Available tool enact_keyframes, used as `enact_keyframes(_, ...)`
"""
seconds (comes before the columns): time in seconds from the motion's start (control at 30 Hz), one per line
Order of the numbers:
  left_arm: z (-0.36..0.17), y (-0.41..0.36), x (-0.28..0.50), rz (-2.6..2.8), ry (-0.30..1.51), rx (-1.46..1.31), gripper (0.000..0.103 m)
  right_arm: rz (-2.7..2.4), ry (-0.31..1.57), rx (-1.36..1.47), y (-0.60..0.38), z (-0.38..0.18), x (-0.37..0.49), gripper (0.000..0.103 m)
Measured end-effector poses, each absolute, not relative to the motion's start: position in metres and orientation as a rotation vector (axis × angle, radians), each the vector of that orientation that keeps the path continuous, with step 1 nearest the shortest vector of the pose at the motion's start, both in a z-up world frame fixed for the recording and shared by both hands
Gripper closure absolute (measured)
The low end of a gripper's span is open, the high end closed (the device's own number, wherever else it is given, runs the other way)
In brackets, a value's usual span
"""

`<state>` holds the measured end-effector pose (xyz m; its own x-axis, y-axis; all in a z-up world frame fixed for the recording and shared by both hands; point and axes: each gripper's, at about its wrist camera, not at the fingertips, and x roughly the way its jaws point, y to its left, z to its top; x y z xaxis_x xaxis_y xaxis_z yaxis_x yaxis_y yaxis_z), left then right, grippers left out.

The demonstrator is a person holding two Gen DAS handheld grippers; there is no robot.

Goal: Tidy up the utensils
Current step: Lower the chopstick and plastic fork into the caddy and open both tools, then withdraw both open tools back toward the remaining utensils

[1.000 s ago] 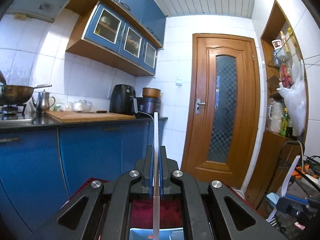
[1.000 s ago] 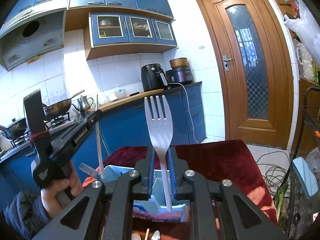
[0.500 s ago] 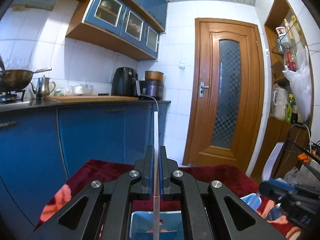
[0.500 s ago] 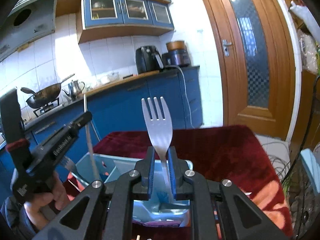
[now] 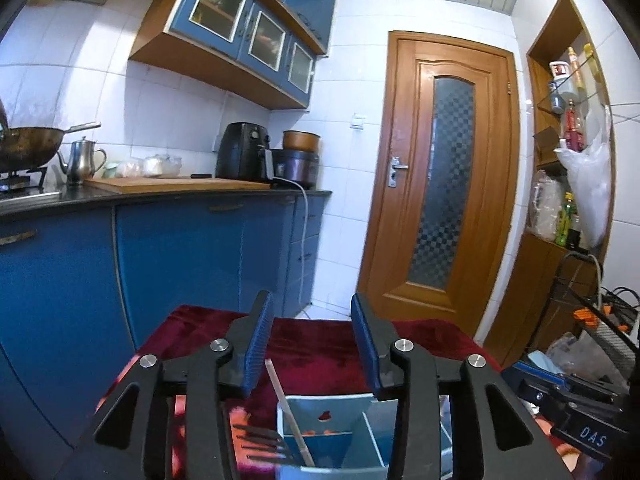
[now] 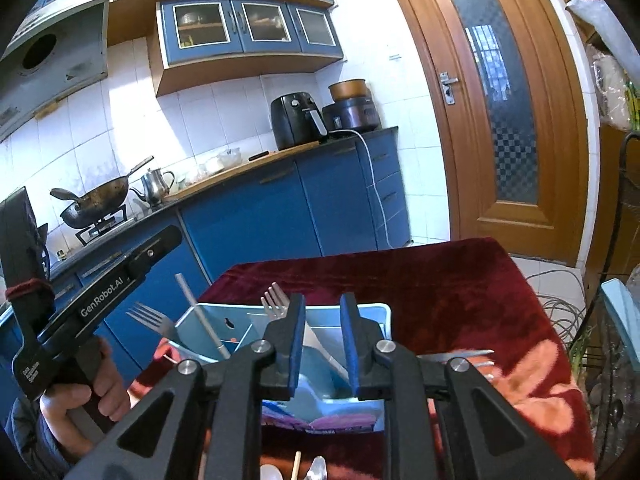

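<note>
You are holding both grippers over the light blue utensil caddy, which is sitting on the desk under a dark red velvet cloth. Your left gripper is hanging released above the caddy's left compartment, with nothing between its blue-padded fingers; a thin white chopstick-like stick is leaning in that compartment just below it, and a grey plastic fork is lying against the caddy's outer left edge. Your right gripper is likewise spread and empty, and a white plastic fork is standing tines-up in the compartment just behind its left finger. More pieces are waiting: a clear plastic fork is lying flat on the cloth to the right of the caddy, and a few handles and a spoon-like tip are peeking in at the bottom of the right wrist view, too cropped to name surely. Judging by their look, these are light, thin, disposable plastic pieces that are likely flexing under a hard squeeze and sliding easily on the pads, so a gentle closing is probably suiting them best. For the fork lying flat, you are probably wanting to take it across the handle near its middle, where it looks narrowest and stiffest, rather than on the tines. Lying so low in soft pile, it may be asking you to press the fingers slightly into the cloth.
</note>
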<state>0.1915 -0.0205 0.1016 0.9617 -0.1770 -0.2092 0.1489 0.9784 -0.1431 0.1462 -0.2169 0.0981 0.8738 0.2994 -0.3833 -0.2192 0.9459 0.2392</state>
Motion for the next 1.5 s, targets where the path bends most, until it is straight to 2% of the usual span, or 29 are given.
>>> enact_keyframes(0.23,0.112,-0.017,0.169,-0.206,0.248,-0.123,0.061,0.214,0.44,0.187,-0.224,0.108,0.119,0.082)
enact_keyframes(0.33,0.114,-0.014,0.155,-0.203,0.266,-0.111,0.055,0.214,0.463,0.189,-0.227,0.105,0.108,0.081)
enact_keyframes(0.67,0.101,-0.004,0.117,-0.167,0.374,-0.072,0.055,0.229,0.541,0.204,-0.231,0.092,0.078,0.077)
enact_keyframes(1.07,0.077,-0.002,0.072,-0.142,0.505,-0.007,0.055,0.275,0.649,0.203,-0.223,0.061,0.045,0.072)
enact_keyframes(1.5,0.046,0.014,0.042,-0.126,0.6,-0.074,0.055,0.326,0.778,0.157,-0.2,0.022,0.022,0.069)
